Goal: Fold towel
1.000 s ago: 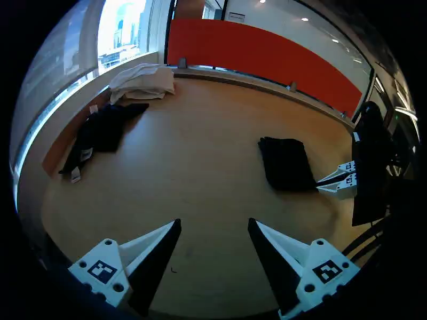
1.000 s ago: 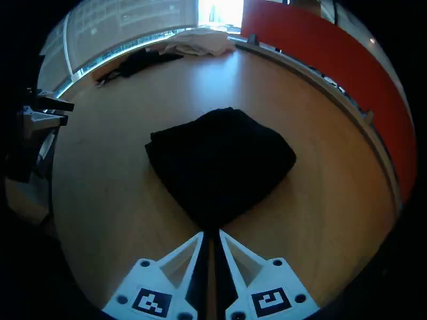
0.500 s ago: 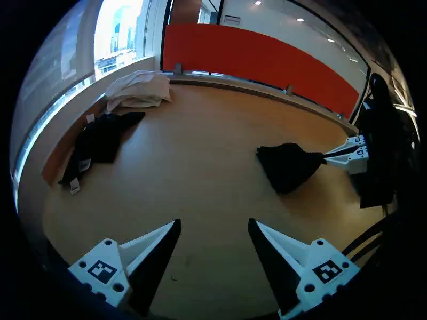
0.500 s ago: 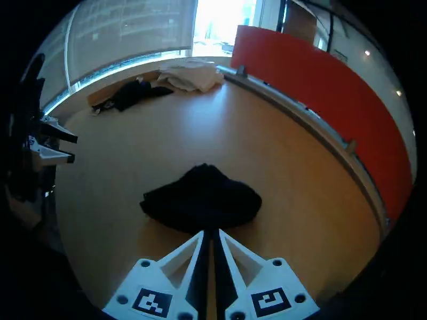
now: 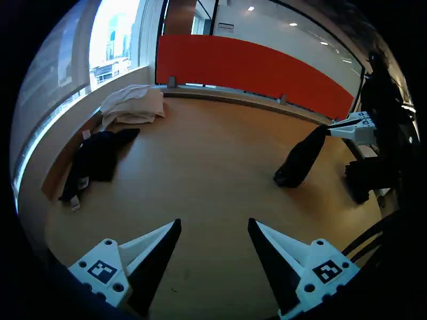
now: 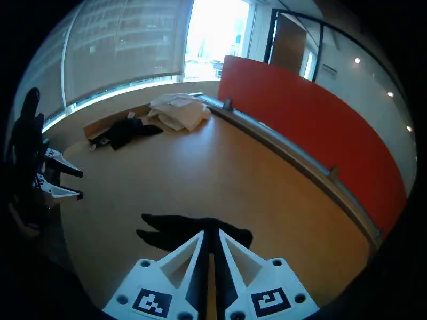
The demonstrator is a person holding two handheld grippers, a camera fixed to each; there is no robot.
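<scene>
Change: your limp black cloth towel (image 5: 301,160), lately flat, now dangles, tip on the tan wooden tabletop (image 5: 203,160).
Right tongs (image 6: 212,234): clenched on the towel.
Left tongs (image 5: 213,224): released, away from the towel.
Meaning: probably repositioning.

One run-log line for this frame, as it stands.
right tool: shut on black towel, raised | black towel: hangs bunched, lower end at wooden table | left tool: open, empty, apart from towel

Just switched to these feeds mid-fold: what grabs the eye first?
A black towel hangs bunched from the shut right gripper, its lower end at the wooden table. The left gripper is open above the table; a white towel pile lies by the window, beside a red panel.
</scene>
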